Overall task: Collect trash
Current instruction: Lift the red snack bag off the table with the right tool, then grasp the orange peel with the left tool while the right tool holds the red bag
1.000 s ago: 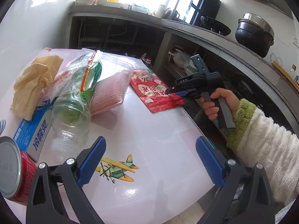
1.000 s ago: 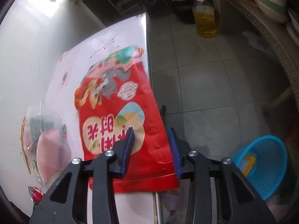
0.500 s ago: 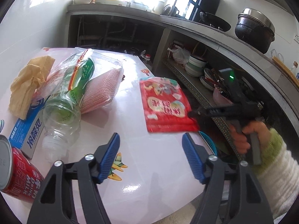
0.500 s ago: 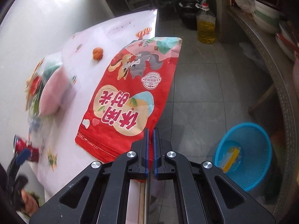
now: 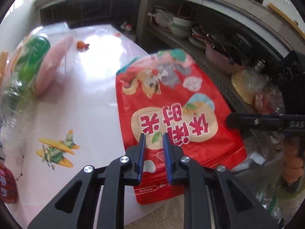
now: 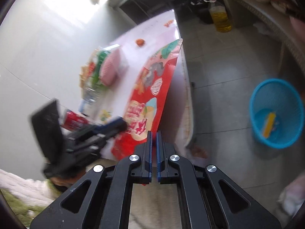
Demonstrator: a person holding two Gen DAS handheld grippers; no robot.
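Note:
A red snack bag (image 5: 177, 114) with white Chinese characters is lifted off the table's right edge. My right gripper (image 6: 154, 133) is shut on the bag's (image 6: 150, 95) lower edge and holds it edge-on beside the table. My left gripper (image 5: 153, 136) hangs just over the bag's near end, its blue pads (image 5: 142, 152) a narrow gap apart and nothing between them. The right gripper's black fingers (image 5: 265, 123) show at the bag's right side in the left wrist view. A blue mesh basket (image 6: 276, 112) stands on the floor at right with a yellow wrapper (image 6: 268, 124) inside.
On the white table (image 5: 91, 99) lie a clear bag with a green bottle and pink sponge (image 5: 38, 64), a red can (image 5: 7, 187) at the left edge, and a small orange scrap (image 5: 82, 44). Shelves with bowls (image 5: 190, 30) run at right. An oil bottle (image 6: 221, 18) stands on the floor.
My right gripper closed on the red bag and pulled it off the table edge toward me. My left gripper swung right over the bag and narrowed from wide open to a small gap.

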